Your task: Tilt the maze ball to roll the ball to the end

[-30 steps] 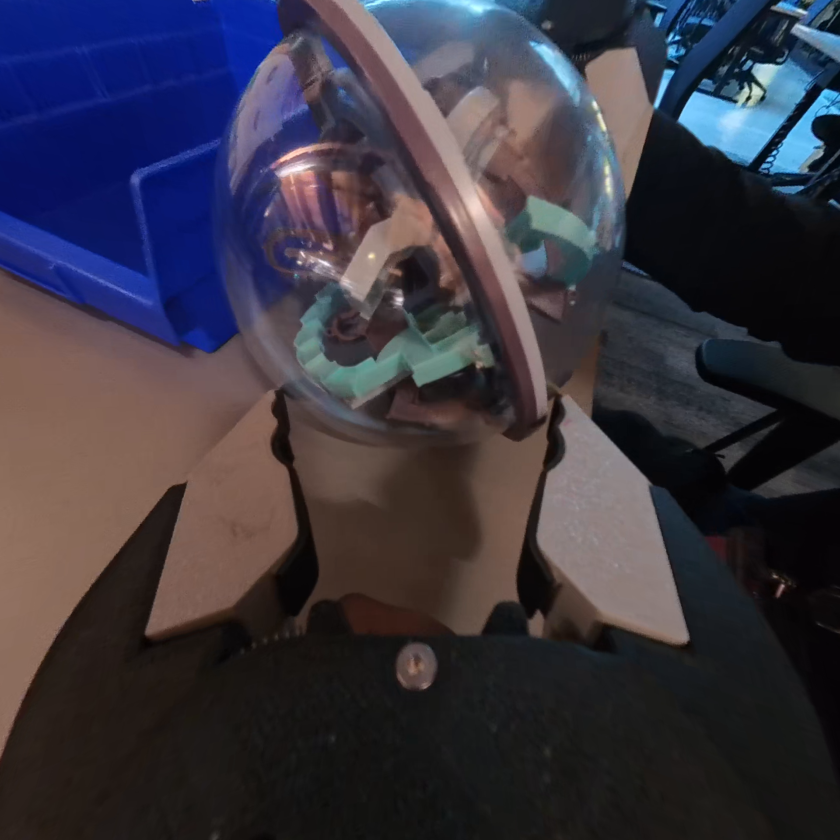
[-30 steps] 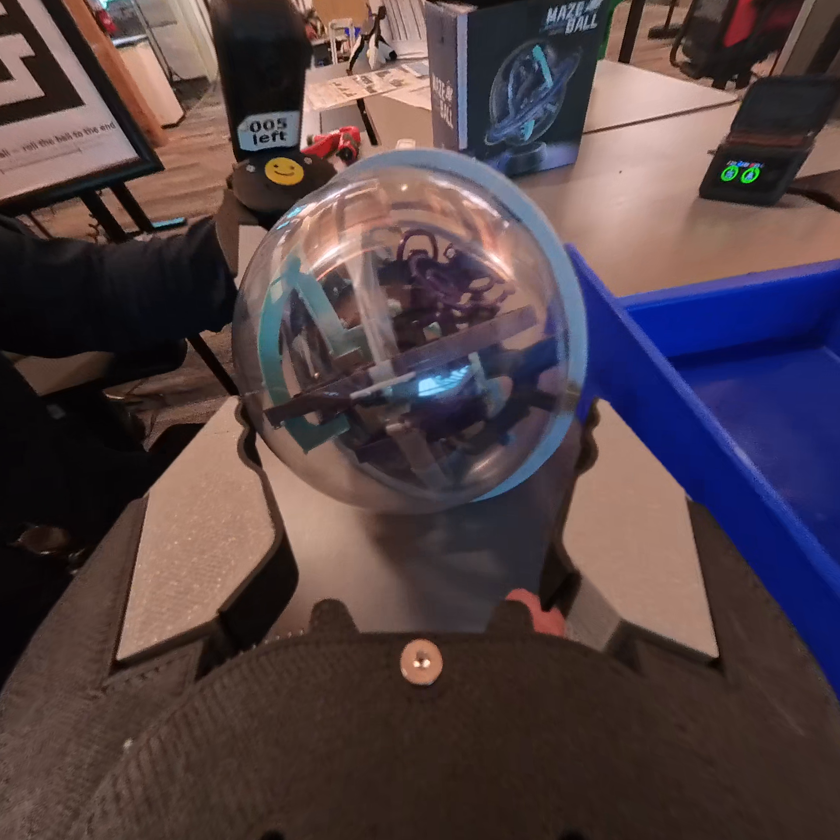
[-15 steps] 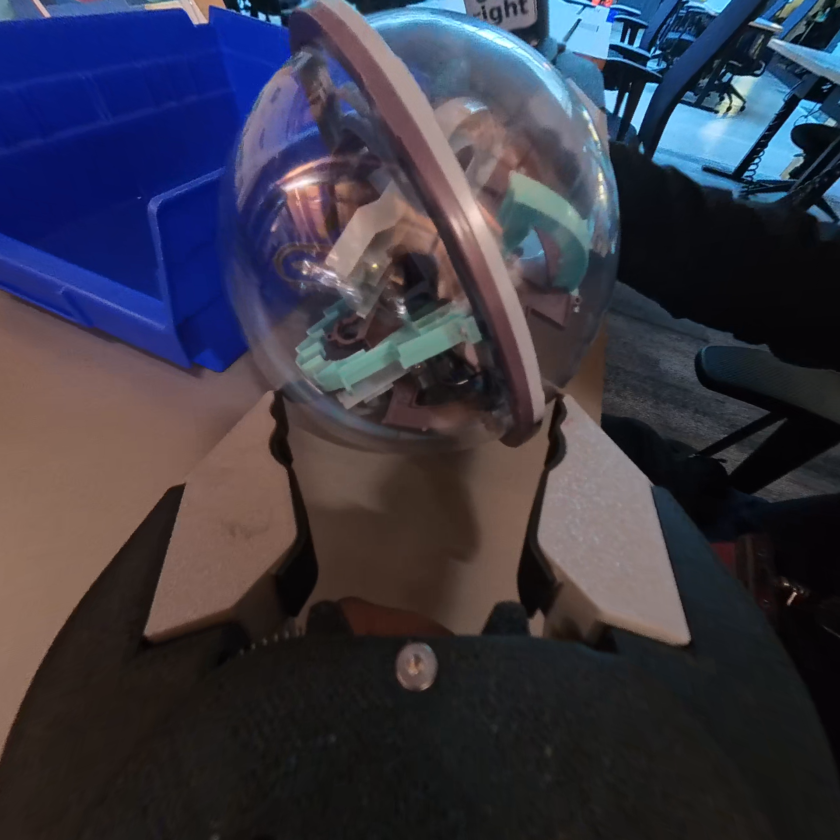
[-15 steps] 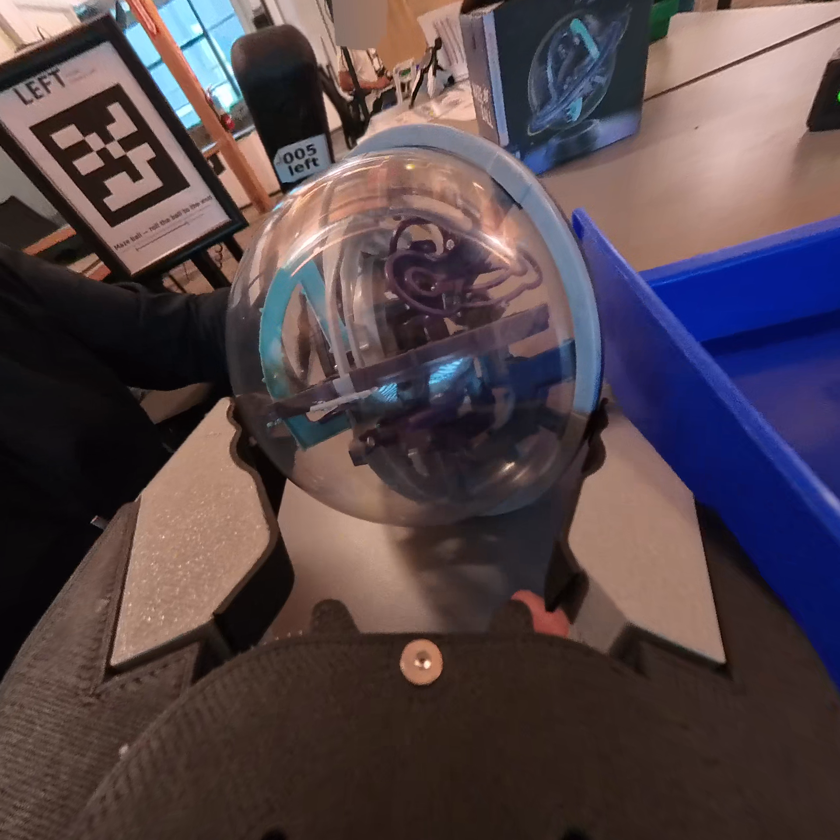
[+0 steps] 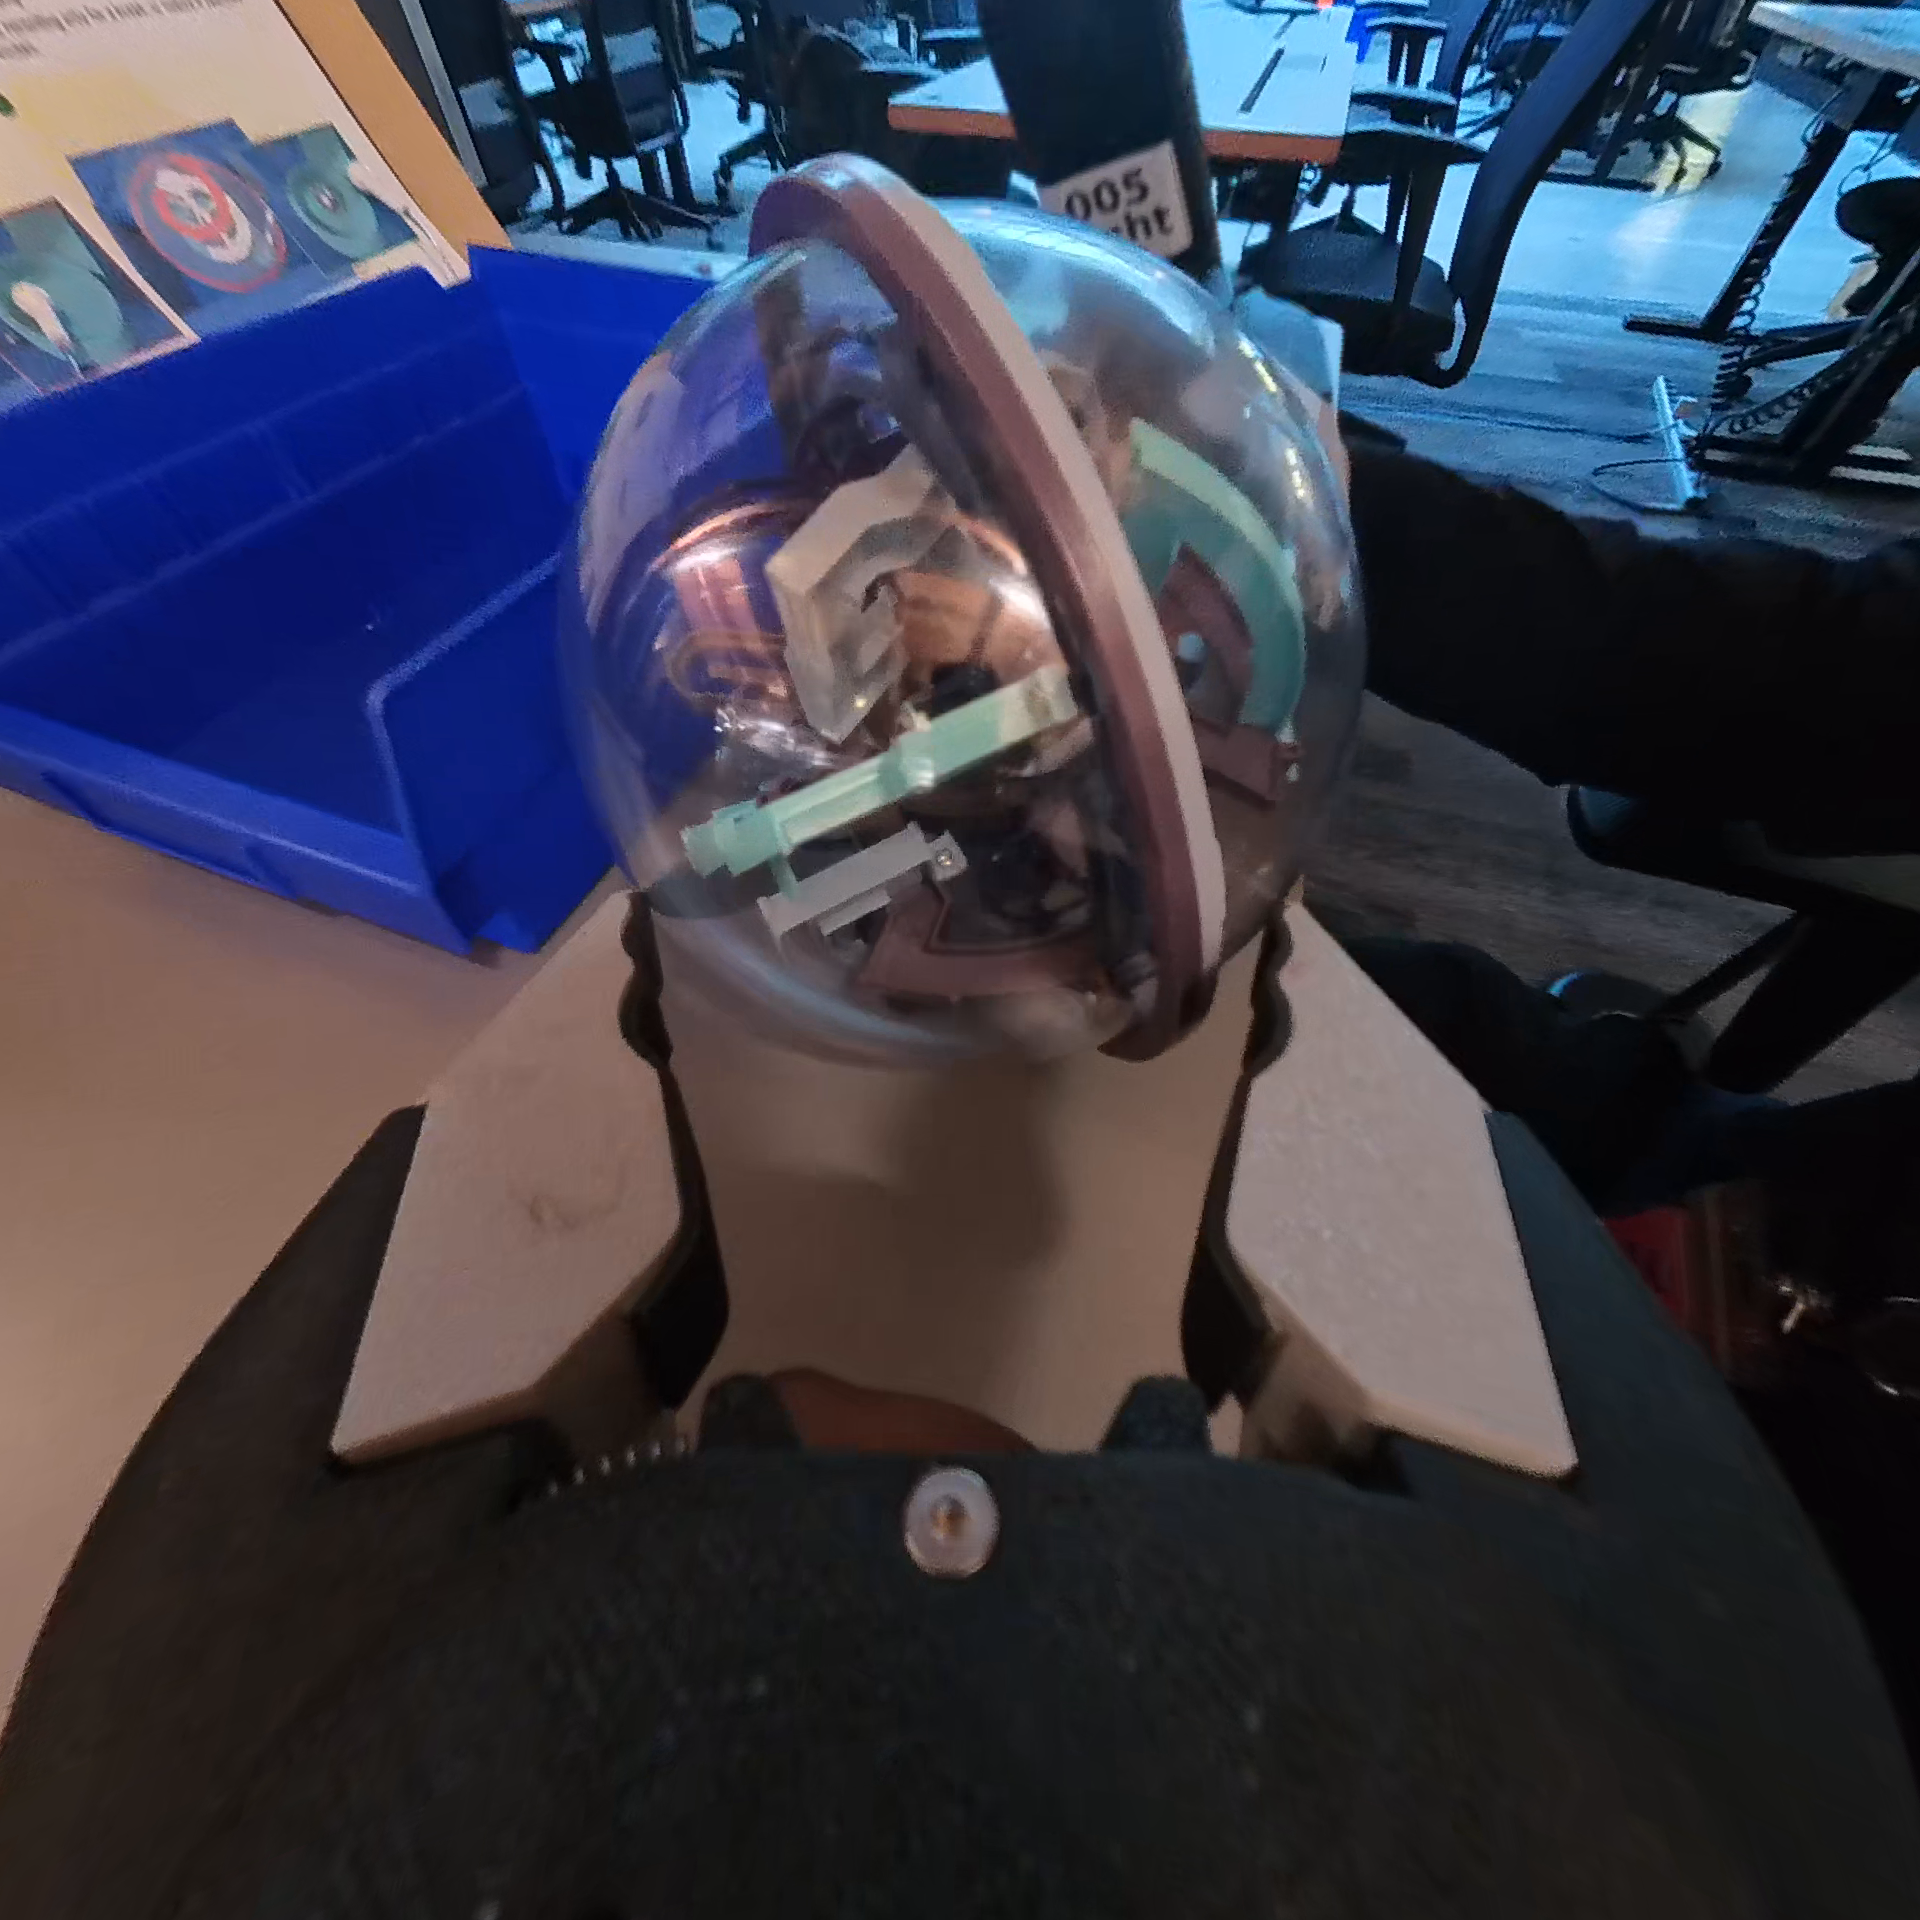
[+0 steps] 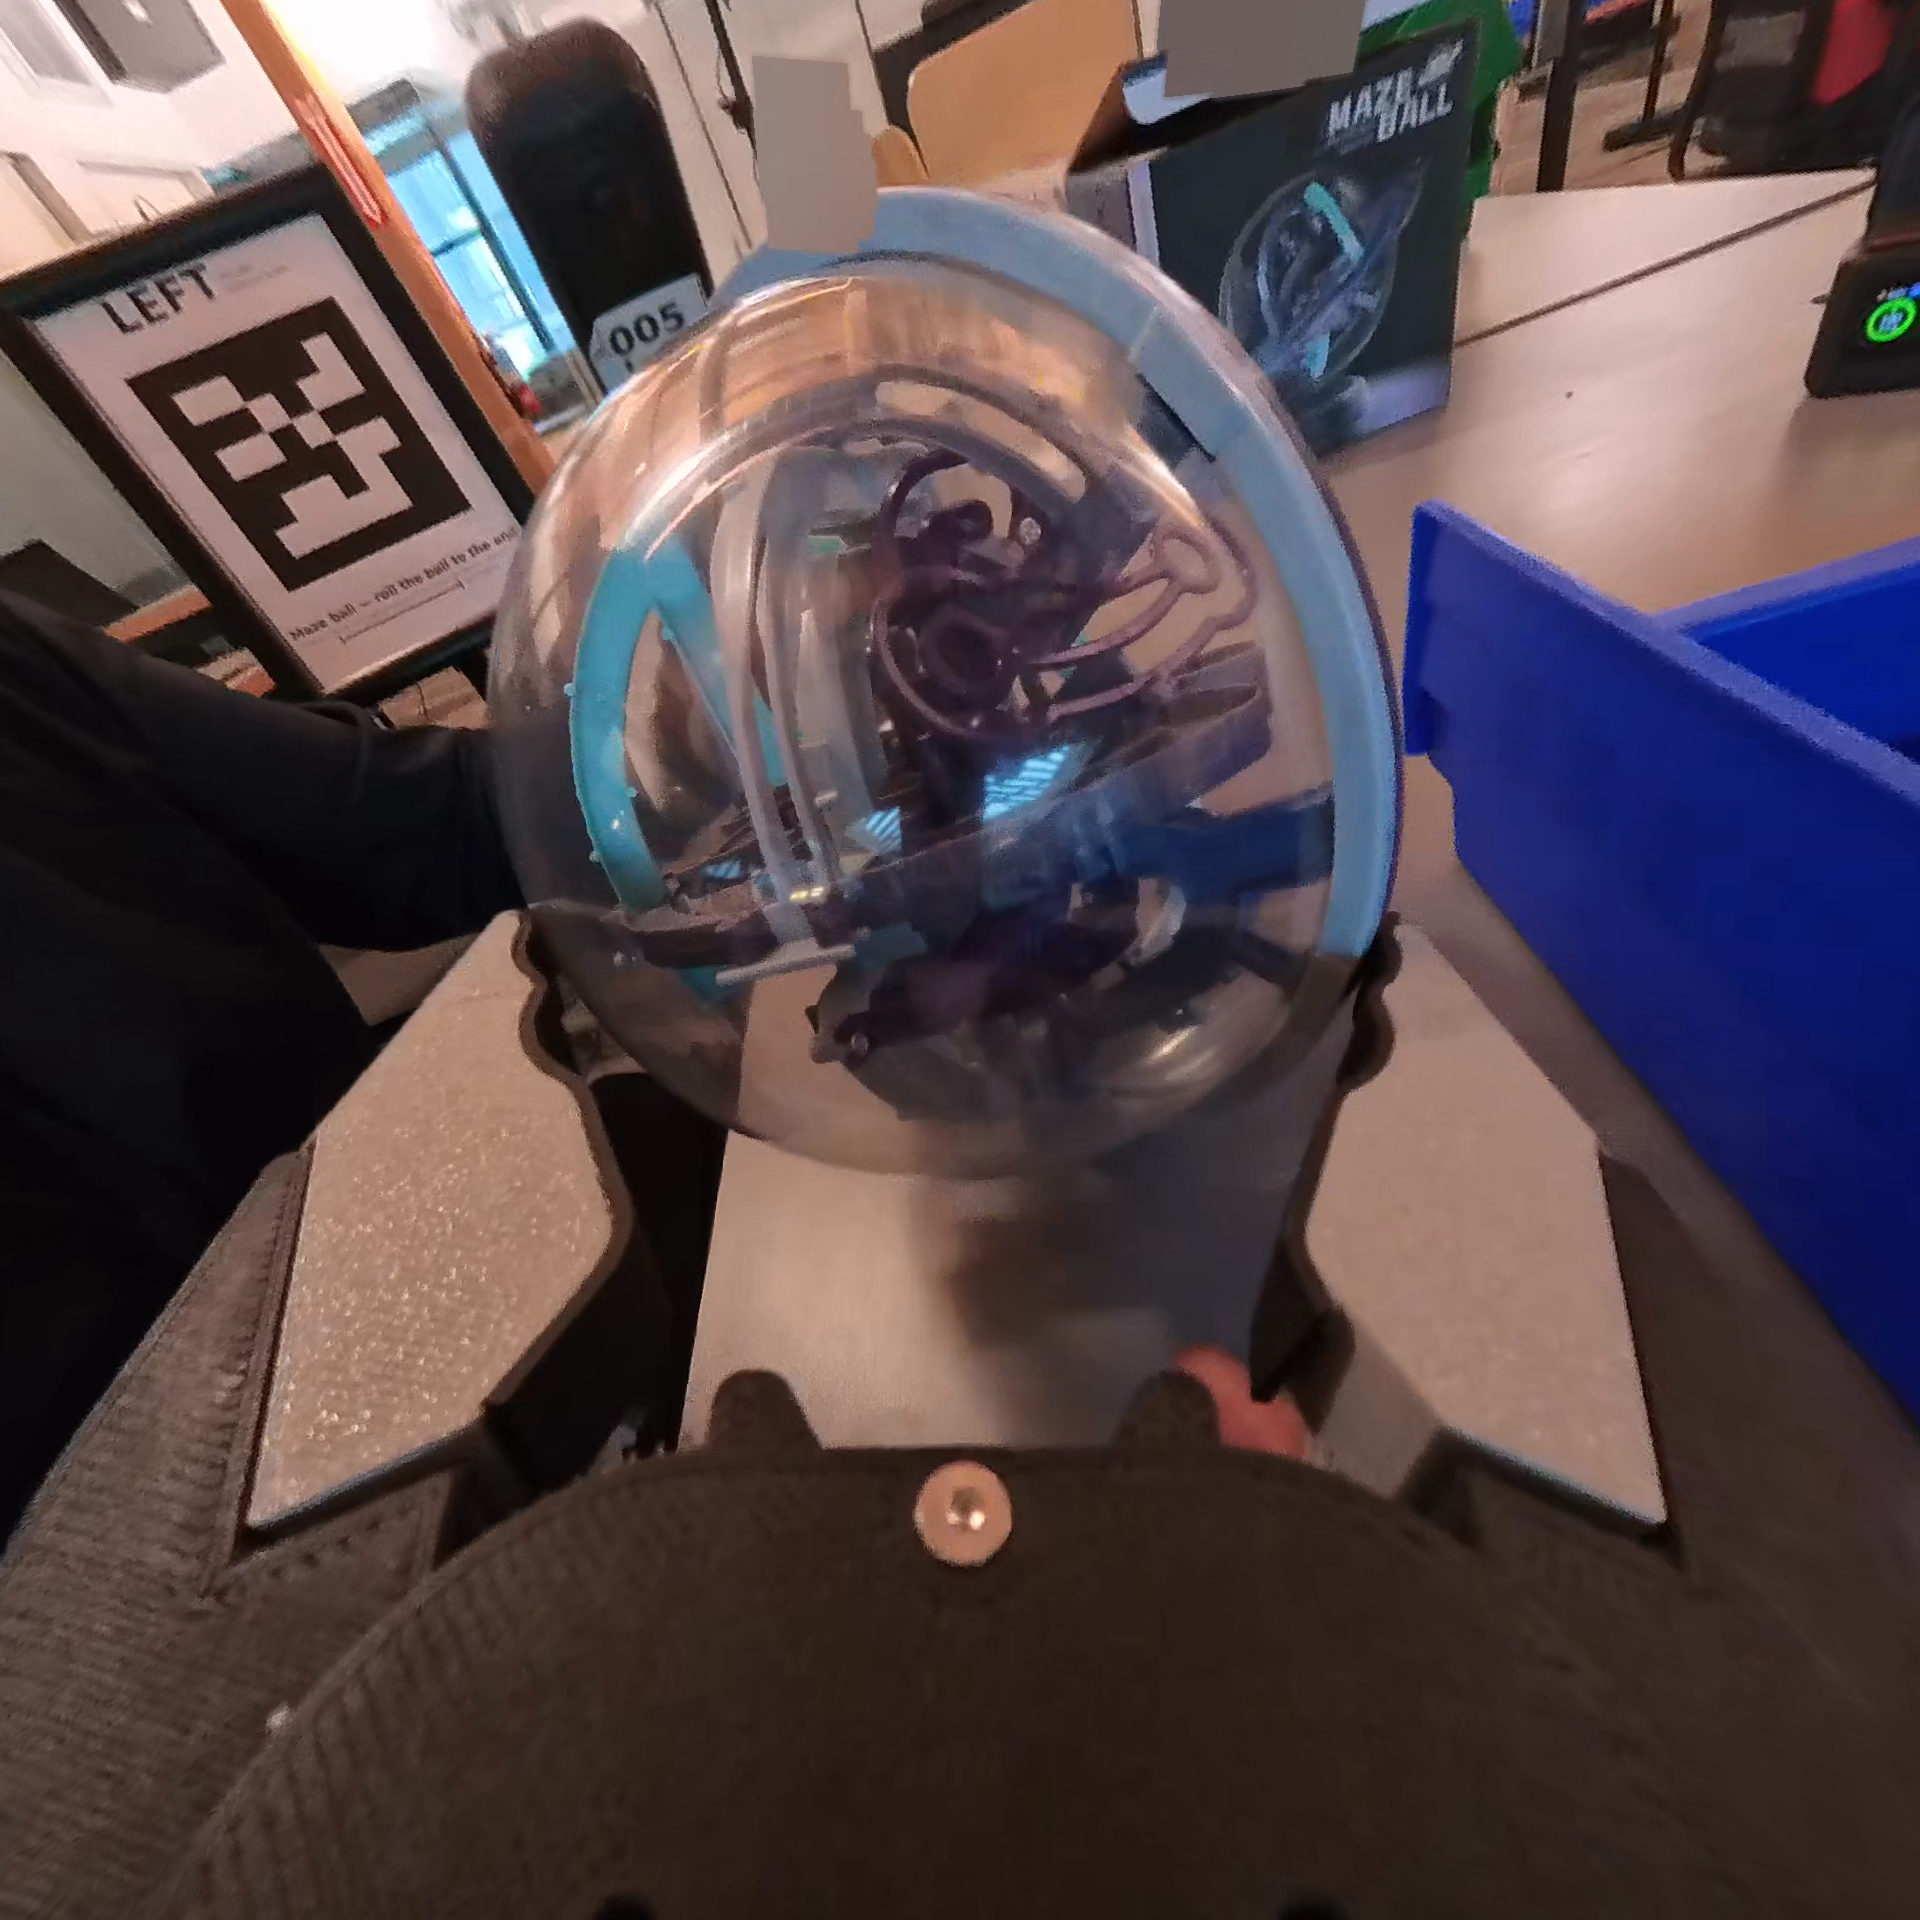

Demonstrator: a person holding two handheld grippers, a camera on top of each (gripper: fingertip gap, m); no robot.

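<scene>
- Your table (image 5: 156, 1091) runs beneath both sets of jaws; a blue bin (image 5: 260, 665) stands left of the left jaws, right of the right jaws.
- The clear maze ball (image 5: 966, 623) sits wedged between both pairs of jaws, seam ring tilted.
- Your left gripper (image 5: 951, 977) and right gripper (image 6: 951, 997) each spread wide, clamping its lower sides.

Pale tabletop (image 6: 1558, 436) bearing a blue bin (image 6: 1662, 790), a dark box (image 6: 1340, 260), a small screened device (image 6: 1870, 312).
</scene>
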